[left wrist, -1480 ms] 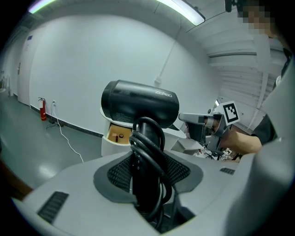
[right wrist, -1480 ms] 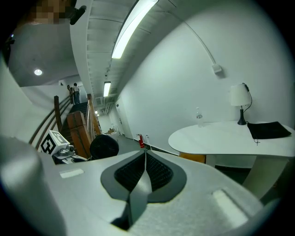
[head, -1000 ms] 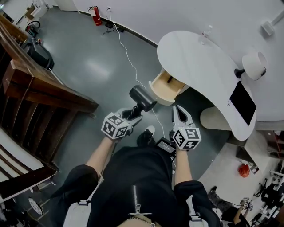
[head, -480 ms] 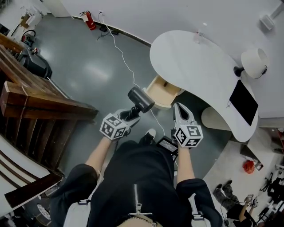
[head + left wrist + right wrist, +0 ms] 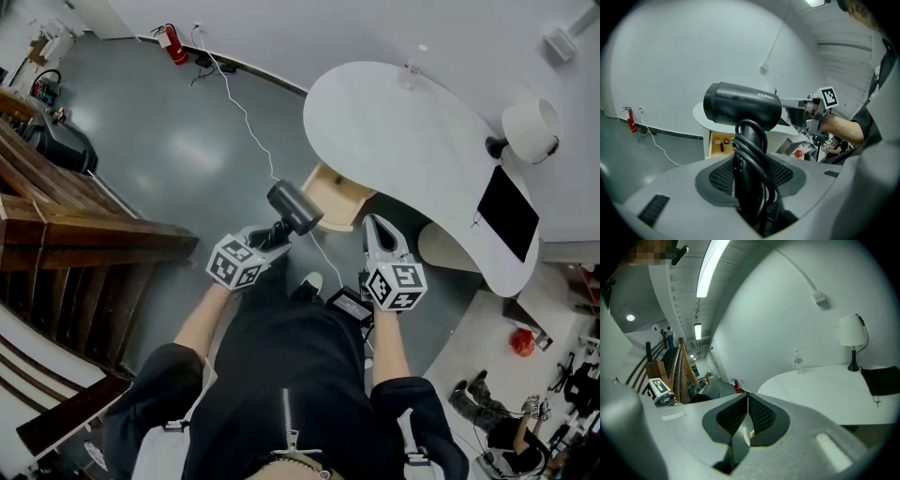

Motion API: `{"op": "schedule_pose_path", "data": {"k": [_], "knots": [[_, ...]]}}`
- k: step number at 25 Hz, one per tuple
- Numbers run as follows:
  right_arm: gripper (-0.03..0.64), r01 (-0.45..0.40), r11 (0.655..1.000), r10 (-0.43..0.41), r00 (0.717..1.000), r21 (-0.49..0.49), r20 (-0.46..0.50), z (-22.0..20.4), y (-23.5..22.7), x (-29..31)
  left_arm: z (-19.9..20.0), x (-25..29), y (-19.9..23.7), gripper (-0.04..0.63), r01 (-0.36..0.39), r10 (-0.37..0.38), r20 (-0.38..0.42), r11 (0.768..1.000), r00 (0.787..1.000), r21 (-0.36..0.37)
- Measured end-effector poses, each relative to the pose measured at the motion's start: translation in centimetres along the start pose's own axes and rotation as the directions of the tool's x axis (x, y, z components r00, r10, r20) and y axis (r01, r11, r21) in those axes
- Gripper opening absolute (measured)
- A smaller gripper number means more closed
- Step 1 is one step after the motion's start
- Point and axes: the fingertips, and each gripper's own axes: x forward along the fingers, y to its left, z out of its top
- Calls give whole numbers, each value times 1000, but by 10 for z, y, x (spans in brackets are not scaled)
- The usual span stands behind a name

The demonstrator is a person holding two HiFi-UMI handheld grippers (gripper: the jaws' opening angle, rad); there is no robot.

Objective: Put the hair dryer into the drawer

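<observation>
The hair dryer (image 5: 294,206) is pinched by its cord-wrapped handle in the left gripper's (image 5: 273,234) jaws, barrel uppermost, near the open drawer (image 5: 334,194) under the white tabletop (image 5: 403,131). The handle grip is judged to leave the barrel free for lowering in. The right gripper's (image 5: 379,238) jaws are pressed together on nothing.

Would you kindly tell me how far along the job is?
Done: the drawer is open and the left claw is shut on the dryer. In hand: the dryer hangs just short of the drawer. Left: lower it in and release. The right claw is shut, empty.
</observation>
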Motion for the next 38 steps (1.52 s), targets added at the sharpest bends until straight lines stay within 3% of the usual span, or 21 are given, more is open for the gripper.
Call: {"op": "schedule_pose_path", "data": {"k": [9, 18, 25, 38], "knots": [[5, 123, 991, -124, 992, 47, 26, 18, -33, 20, 37, 37, 28, 195, 113, -98, -101, 981, 990, 159], [5, 268, 955, -273, 962, 127, 26, 21, -58, 38, 62, 73, 59, 195, 260, -181, -253, 910, 950, 323], [5, 355, 919, -363, 931, 169, 18, 19, -69, 40, 68, 102, 68, 195, 371, -218, -370, 830, 903, 417], [5, 484, 847, -490, 871, 221, -32, -10, -61, 30, 58, 134, 76, 195, 535, -222, -536, 644, 815, 547]]}}
